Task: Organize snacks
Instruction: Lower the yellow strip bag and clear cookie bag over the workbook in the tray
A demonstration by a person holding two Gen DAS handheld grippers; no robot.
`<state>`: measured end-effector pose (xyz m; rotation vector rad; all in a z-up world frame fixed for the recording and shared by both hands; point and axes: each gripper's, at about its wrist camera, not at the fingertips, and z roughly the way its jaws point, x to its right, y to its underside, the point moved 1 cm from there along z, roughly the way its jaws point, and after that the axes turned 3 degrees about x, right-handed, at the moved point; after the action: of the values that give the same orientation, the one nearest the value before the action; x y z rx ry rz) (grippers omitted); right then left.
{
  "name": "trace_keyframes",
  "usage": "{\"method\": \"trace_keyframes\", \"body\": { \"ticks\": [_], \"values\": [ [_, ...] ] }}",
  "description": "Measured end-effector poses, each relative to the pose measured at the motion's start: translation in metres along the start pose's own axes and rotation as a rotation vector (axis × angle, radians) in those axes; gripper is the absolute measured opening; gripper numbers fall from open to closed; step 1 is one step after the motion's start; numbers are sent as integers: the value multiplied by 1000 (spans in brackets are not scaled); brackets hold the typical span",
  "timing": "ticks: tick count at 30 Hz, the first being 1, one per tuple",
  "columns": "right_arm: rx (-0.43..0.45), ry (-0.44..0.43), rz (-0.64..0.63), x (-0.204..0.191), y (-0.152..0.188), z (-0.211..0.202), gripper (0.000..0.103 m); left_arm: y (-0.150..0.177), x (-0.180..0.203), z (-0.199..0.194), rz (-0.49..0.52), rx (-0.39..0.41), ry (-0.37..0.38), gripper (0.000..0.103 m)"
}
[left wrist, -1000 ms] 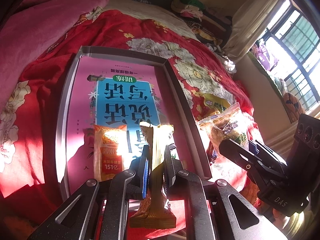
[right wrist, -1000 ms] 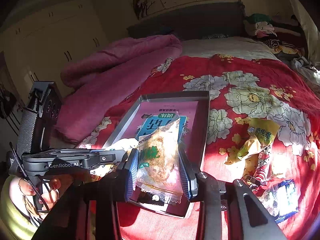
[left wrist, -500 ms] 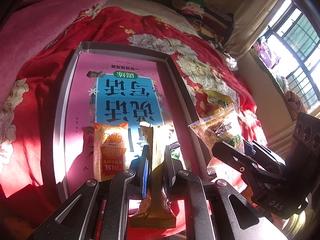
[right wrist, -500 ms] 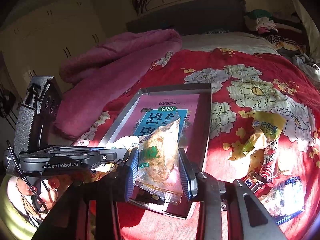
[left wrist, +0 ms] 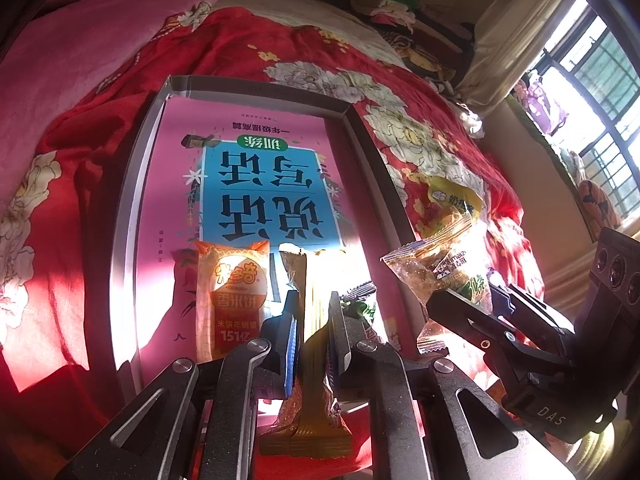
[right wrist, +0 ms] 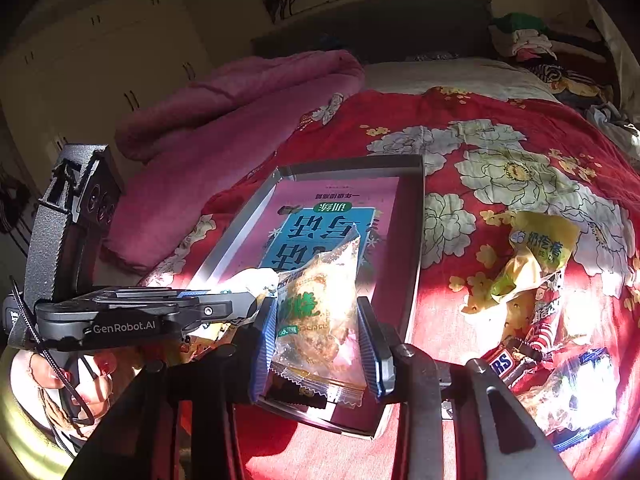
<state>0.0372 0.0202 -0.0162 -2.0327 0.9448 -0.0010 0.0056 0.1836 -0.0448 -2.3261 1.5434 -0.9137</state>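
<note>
A grey tray (left wrist: 132, 184) lined with a pink and blue book cover lies on the red flowered bedspread; it also shows in the right wrist view (right wrist: 416, 240). An orange snack packet (left wrist: 230, 296) lies in the tray's near end. My left gripper (left wrist: 312, 320) is shut on a gold wrapped snack (left wrist: 316, 360), held upright over the tray's near edge. My right gripper (right wrist: 318, 340) is shut on a clear packet with a brown cake (right wrist: 320, 312), held above the tray's near right part; that packet also shows in the left wrist view (left wrist: 440, 272).
A heap of loose snacks lies on the bedspread right of the tray: a yellow packet (right wrist: 540, 252), a Snickers bar (right wrist: 504, 364), a blue packet (right wrist: 576, 384). A pink blanket (right wrist: 240, 96) lies left of the tray. A window (left wrist: 600, 80) is at the right.
Both grippers have moved forward over the tray's near end with their snacks still held. The right gripper's packet has come in toward the tray.
</note>
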Motion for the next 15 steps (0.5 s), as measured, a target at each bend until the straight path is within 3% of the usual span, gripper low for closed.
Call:
{"method": "trace_keyframes", "body": {
  "ticks": [15],
  "values": [
    [-55,8,-26,-2,9,18,39,2,-1,5,3,-12,-15,12]
  ]
}}
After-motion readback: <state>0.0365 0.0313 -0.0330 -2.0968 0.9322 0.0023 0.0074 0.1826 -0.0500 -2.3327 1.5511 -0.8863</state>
